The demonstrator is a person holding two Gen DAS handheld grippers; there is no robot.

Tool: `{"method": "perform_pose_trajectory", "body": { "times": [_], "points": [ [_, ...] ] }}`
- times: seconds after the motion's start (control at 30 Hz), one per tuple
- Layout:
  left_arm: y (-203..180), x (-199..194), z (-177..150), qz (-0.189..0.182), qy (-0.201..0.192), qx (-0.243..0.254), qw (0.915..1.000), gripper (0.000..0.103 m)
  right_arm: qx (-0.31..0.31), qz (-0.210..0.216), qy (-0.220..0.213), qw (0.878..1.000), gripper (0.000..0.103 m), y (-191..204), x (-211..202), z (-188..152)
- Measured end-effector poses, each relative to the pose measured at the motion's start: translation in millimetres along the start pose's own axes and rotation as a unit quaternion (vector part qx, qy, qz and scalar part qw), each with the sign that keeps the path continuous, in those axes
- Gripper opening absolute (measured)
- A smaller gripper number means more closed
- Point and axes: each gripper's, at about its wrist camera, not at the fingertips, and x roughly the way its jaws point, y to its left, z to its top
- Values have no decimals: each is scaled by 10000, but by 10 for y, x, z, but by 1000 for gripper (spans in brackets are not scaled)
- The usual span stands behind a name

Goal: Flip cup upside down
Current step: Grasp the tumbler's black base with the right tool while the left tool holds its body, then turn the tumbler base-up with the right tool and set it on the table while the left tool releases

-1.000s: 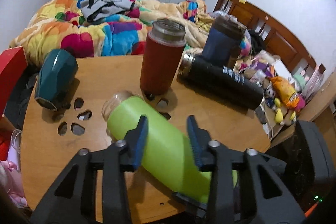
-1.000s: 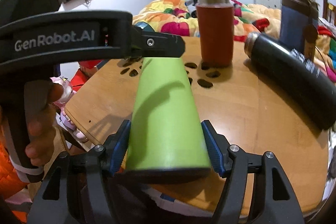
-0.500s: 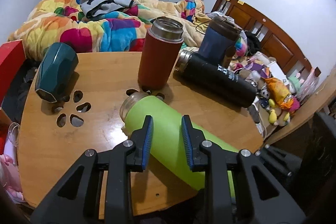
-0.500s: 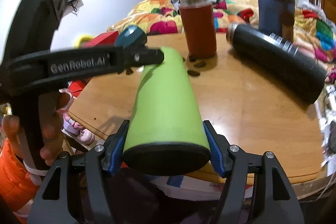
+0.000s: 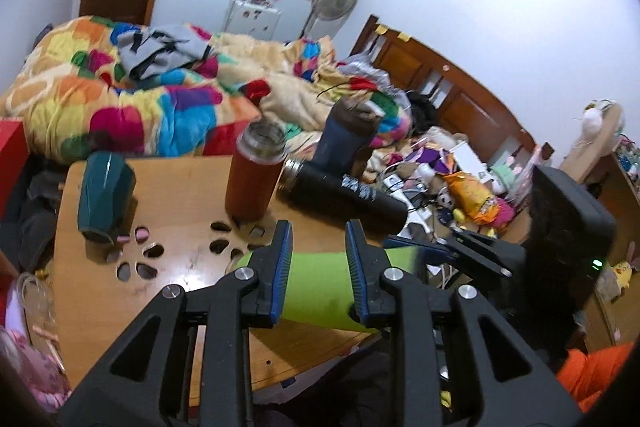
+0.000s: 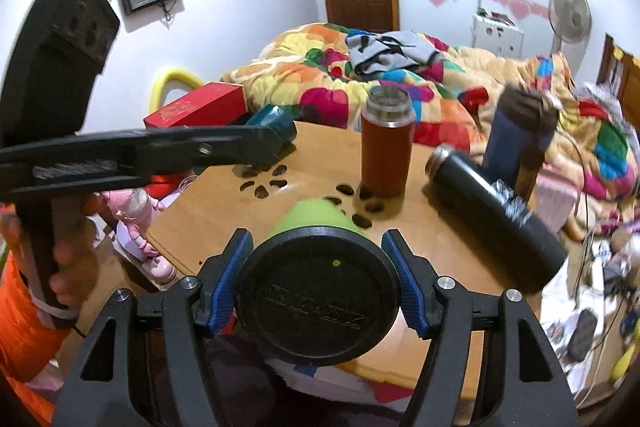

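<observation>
The lime-green cup (image 5: 318, 285) is lifted off the wooden table (image 5: 180, 187) and held roughly level. My right gripper (image 6: 318, 281) is shut on its black-capped bottom end (image 6: 316, 297), which fills the right wrist view. My left gripper (image 5: 318, 259) hovers above the cup's middle, its blue-padded fingers (image 5: 282, 267) partly closed and apart from the cup. In the right wrist view the left gripper (image 6: 264, 143) reaches across above the table, empty. The cup's mouth is hidden.
On the table stand a red-brown flask (image 5: 254, 175) and a dark blue tumbler (image 5: 344, 139). A black bottle (image 5: 344, 193) lies on its side. A teal cup (image 5: 104, 193) sits at the left. Petal-shaped cut-outs (image 5: 136, 259) pierce the tabletop. A bed lies behind.
My right gripper has lifted the green cup off the table and swung its bottom end towards its own camera. My left gripper has risen above the cup and its fingers have closed in somewhat.
</observation>
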Motion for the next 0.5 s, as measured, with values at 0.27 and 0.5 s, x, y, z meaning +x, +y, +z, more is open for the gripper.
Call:
{"method": "perform_pose_trajectory", "body": {
  "times": [0.27, 0.5],
  "points": [
    [-123, -56, 186, -179, 36, 343, 9992, 27, -492, 77, 199, 9986, 63, 46, 104, 379],
    [-37, 158, 304, 117, 324, 489, 9982, 27, -739, 114, 142, 9971, 63, 122, 303, 670]
  ]
}}
